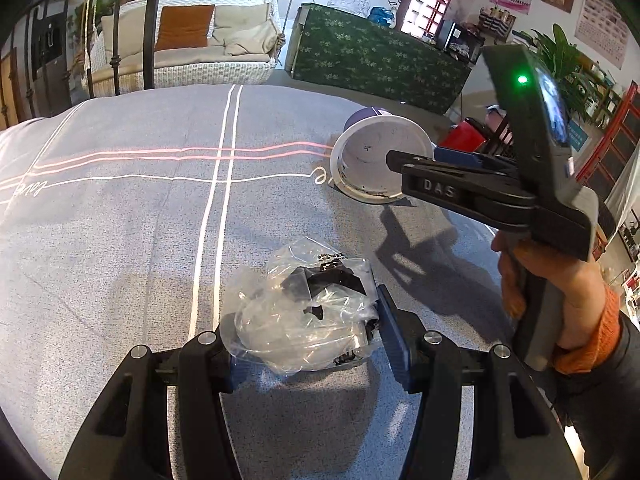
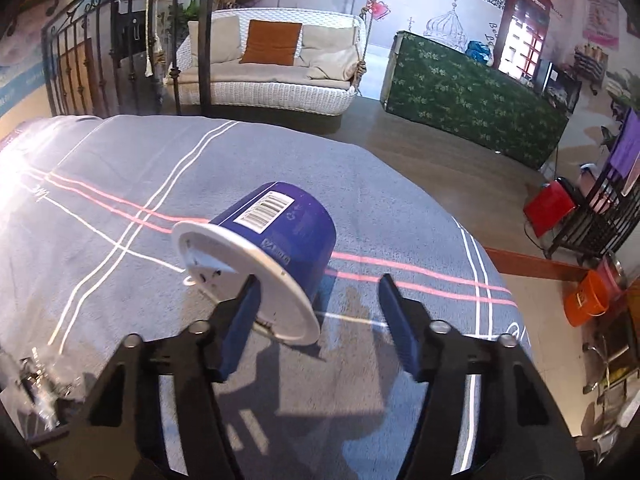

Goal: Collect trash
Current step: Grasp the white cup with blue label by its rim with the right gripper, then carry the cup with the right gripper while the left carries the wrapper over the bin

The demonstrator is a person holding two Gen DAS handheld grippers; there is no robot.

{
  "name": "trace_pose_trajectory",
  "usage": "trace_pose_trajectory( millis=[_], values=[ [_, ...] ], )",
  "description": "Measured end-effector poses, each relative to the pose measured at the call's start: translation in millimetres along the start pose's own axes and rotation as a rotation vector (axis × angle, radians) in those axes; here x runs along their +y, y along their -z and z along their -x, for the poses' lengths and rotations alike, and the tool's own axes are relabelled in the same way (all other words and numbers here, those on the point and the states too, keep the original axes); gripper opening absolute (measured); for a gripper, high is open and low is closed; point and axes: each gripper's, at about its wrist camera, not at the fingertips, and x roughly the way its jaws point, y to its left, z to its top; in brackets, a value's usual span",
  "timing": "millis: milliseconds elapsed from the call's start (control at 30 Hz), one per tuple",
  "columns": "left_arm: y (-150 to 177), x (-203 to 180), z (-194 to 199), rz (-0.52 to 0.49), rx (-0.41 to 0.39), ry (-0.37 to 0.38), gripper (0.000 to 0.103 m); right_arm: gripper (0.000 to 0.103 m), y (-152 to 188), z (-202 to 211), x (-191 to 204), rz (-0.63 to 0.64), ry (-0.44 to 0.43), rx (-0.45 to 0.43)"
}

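- A crumpled clear plastic bag (image 1: 304,312) with dark scraps inside lies on the grey striped cloth (image 1: 120,240), caught between the fingers of the left gripper (image 1: 310,334), which looks clenched on it.
- The bag looks feather-light and limp; I'd judge a pinch anywhere on the bunched film will do, though it may slip or spill its scraps.
- Further along the cloth a blue tub (image 2: 280,232) lies on its side, white rim towards us.
- The right gripper (image 2: 320,316) has one finger inside the tub's mouth and the other outside, jaws apart and not yet pressing.
- The tub seems light, stiff and thin-walled; the rim wall is probably the natural hold, though it may roll.
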Motion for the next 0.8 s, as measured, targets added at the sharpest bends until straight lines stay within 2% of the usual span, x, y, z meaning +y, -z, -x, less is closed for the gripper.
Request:
trace_pose_trajectory(
  millis=[133,200,267,800],
  values=[
    [2.0,0.3,0.1,0.006,0.002,0.010,0.054,0.035,-3.3,-6.3,1.7,0.023,-0.001,0.015],
    [2.9,0.5,-1.2,0.006,0.007,0.013,0.054,0.019,-5.0,-9.3,1.9,0.017,0.006,0.025],
    [4.2,1.7,-1.8,0.009,0.009,0.015,0.054,0.010,-5.1,-9.8,-1.3,-0.004,0.000,0.038],
    [12.3,5.2,3.5,0.025,0.008,0.001,0.054,0.008,11.0,31.0,-2.9,0.004,-0.029,-0.019]
  ],
)
